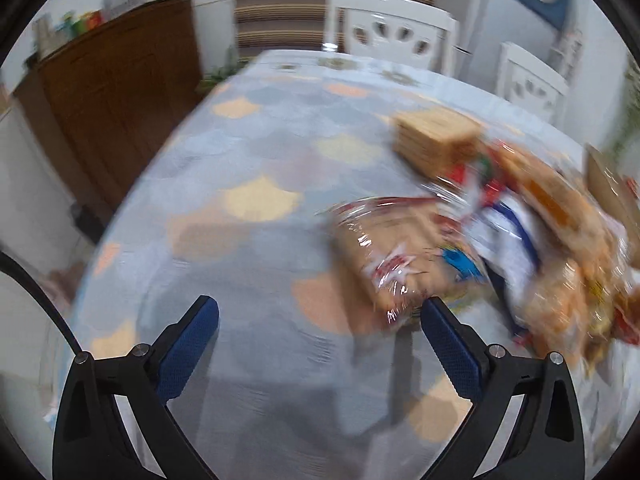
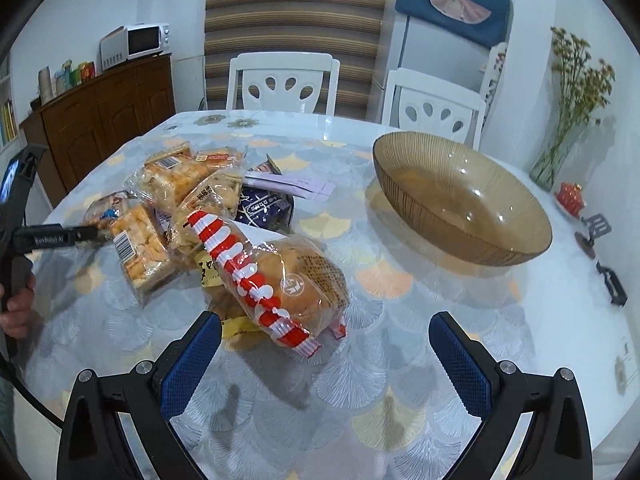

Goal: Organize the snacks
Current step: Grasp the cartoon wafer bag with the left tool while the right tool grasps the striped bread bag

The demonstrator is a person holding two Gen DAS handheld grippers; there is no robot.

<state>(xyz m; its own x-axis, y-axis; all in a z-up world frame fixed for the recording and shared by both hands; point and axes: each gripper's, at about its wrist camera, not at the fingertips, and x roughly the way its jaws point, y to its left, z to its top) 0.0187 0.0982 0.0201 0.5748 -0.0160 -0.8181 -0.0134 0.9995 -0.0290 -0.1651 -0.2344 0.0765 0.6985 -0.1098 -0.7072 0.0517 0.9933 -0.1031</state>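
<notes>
My left gripper [image 1: 320, 312] and right gripper [image 2: 325, 328] hang spread and empty over the table [image 2: 400, 360]. The snacks [image 2: 192, 216] lie heaped left of the bowl [image 2: 460, 200], a bun pack [image 2: 280, 280] nearest my right fingers.

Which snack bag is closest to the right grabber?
The bread bag with the red-and-white striped edge. It lies just ahead of the right gripper; the other packets sit farther back.
</notes>
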